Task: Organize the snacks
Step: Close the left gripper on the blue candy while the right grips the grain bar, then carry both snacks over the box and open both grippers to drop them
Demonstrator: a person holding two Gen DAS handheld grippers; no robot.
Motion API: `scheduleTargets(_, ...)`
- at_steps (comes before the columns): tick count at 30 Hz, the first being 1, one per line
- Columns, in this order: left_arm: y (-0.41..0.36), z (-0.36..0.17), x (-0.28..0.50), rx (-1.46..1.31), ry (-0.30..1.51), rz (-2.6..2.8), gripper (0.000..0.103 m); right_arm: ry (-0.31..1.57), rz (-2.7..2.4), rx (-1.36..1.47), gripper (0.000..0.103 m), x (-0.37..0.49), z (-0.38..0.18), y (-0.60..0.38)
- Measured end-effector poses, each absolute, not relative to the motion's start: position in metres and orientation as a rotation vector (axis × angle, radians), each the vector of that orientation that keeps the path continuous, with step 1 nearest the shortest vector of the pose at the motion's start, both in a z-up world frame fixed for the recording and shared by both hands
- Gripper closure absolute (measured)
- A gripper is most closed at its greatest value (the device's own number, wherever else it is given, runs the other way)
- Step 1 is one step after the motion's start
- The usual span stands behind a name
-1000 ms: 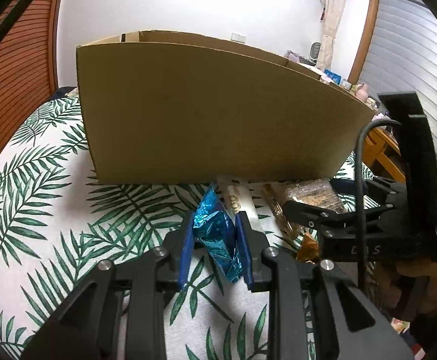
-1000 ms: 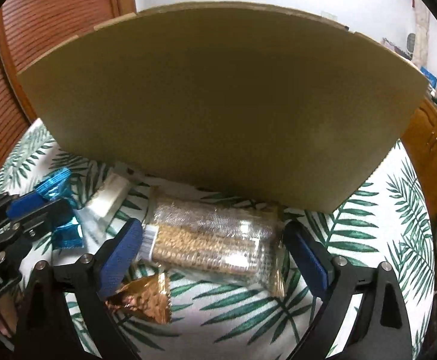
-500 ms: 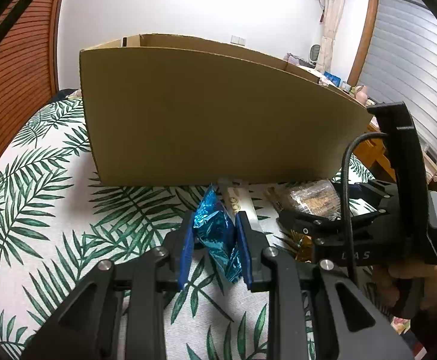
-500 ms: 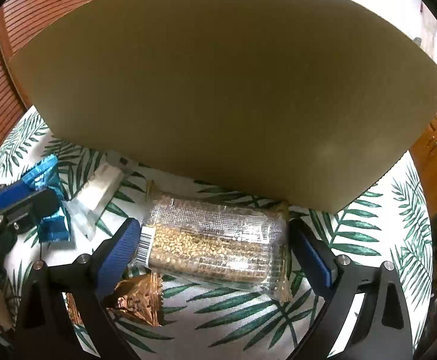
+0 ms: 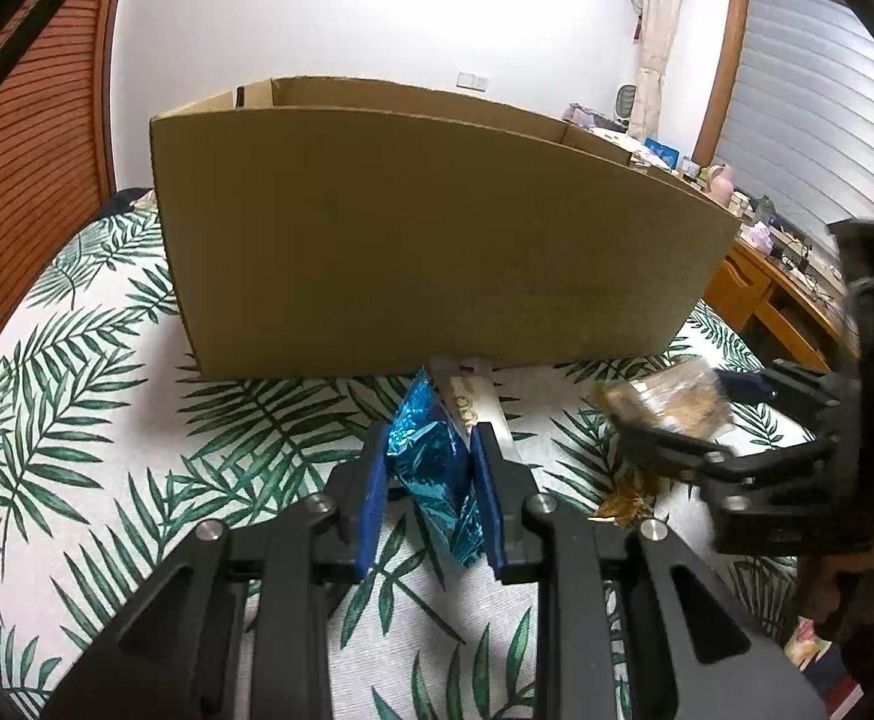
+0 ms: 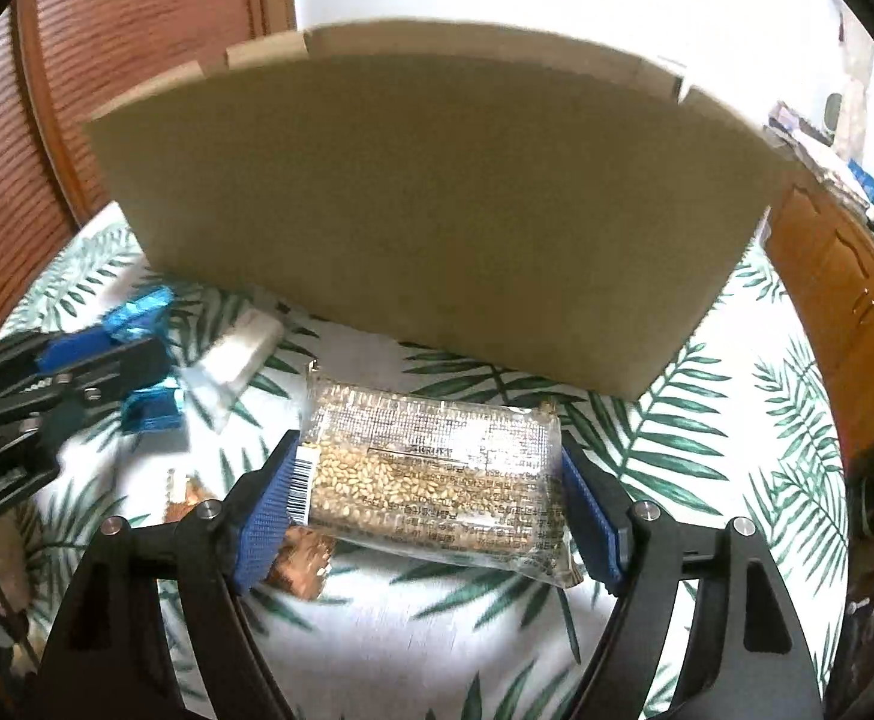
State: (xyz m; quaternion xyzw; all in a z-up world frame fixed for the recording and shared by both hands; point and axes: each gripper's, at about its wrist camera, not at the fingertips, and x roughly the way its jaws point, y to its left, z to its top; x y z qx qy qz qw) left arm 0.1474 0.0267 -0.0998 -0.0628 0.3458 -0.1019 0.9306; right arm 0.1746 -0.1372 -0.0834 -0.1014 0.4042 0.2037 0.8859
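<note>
My left gripper (image 5: 428, 462) is shut on a crumpled blue foil snack (image 5: 431, 450), just above the leaf-print cloth (image 5: 107, 390) in front of the open cardboard box (image 5: 437, 240). In the right wrist view, my right gripper (image 6: 431, 510) straddles a clear sesame bar packet (image 6: 437, 480) lengthwise. Its jaws are closing, and both blue pads touch the packet's ends. The left wrist view shows that packet (image 5: 664, 402) blurred between the right fingers, slightly off the cloth. The box's (image 6: 425, 210) inside is hidden.
A white stick packet (image 5: 472, 405) lies against the box's front wall. A gold foil wrapper (image 6: 302, 564) sits on the cloth under the right gripper's left finger. A wooden desk (image 5: 766, 300) with clutter stands to the right, and slatted wooden doors to the left.
The right jaws have narrowed onto the ends of the sesame bar packet, and the gripper has drawn back a little from the box. The left gripper keeps still with the blue snack.
</note>
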Motion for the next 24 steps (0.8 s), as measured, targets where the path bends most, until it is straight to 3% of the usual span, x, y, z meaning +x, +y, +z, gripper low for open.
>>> scheduleTargets(11, 0.035, -0.078, 0.137, -0.103, 0.671, -0.22, 0.078, 0.697, 0.474, -0.179, 0.021, 0.136, -0.023, -0.148)
scheduleTargets(24, 0.041, -0.006, 0.134, -0.018, 0.572, -0.226, 0.078, 0.603, 0.481, -0.202, 0.021, 0.128, 0.028, -0.141)
